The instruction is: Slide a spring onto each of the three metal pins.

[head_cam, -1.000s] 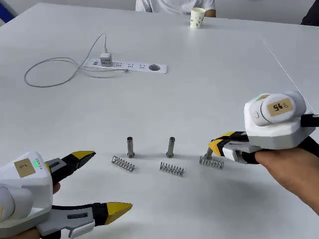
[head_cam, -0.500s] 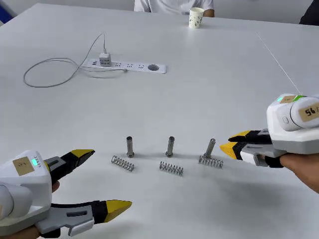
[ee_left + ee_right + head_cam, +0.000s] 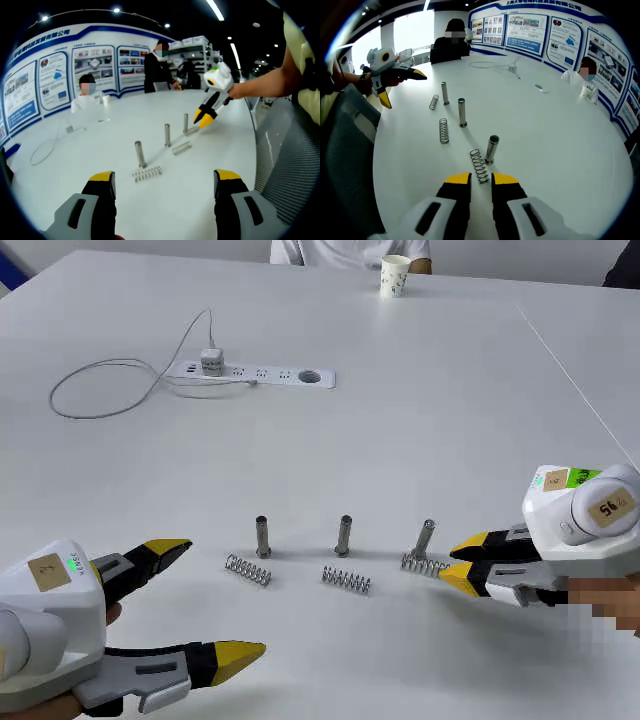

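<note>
Jaws narrowly parted, the right gripper at lower right needed to close squarely mid-coil on the rightmost spring, just beside its leaning pin; the left gripper hung wide open at lower left.

White rounded shells on left gripper and right gripper, with black-and-grey jaws tipped in yellow. Tan numbered sticker atop each shell, green mark beside it. Behind the right tongs, pale yellow short sleeve.
</note>
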A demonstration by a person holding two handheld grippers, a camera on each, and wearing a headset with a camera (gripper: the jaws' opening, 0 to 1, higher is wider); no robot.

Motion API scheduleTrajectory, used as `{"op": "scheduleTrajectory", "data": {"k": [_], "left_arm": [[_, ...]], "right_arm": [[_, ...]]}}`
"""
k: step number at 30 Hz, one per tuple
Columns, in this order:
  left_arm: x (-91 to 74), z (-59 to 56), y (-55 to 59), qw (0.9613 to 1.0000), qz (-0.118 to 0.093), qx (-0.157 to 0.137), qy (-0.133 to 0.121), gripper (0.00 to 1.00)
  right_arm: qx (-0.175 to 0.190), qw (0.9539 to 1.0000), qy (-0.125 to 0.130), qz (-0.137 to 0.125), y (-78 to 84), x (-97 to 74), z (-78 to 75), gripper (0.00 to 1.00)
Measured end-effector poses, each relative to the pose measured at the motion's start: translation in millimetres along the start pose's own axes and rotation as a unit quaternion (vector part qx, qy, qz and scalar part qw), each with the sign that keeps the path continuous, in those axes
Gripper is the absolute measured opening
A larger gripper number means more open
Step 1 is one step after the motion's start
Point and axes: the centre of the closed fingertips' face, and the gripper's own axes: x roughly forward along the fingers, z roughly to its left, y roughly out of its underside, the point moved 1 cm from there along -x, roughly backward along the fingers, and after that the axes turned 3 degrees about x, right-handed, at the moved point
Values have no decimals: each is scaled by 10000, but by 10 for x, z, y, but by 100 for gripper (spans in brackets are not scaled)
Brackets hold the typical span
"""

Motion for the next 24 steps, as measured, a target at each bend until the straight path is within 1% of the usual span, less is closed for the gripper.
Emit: {"op": "scheduleTrajectory", "data": {"k": [8, 14, 18, 24], "left_arm": [[-12, 13, 20, 10000, 21, -14, -18, 82], [-5, 4, 32, 10000, 30, -14, -2, 82], [-2, 3, 47, 10000, 29, -23, 6, 82], [3, -2, 60, 10000, 34, -37, 14, 82]], "right_arm": [[-52, 9998, -154, 84, 20, 72, -11, 16], [-66, 9994, -262, 216, 82, 110, -12, 15], [-80, 9992, -286, 281, 113, 116, -6, 15], [-101, 9989, -335, 311, 130, 126, 8, 13]]}}
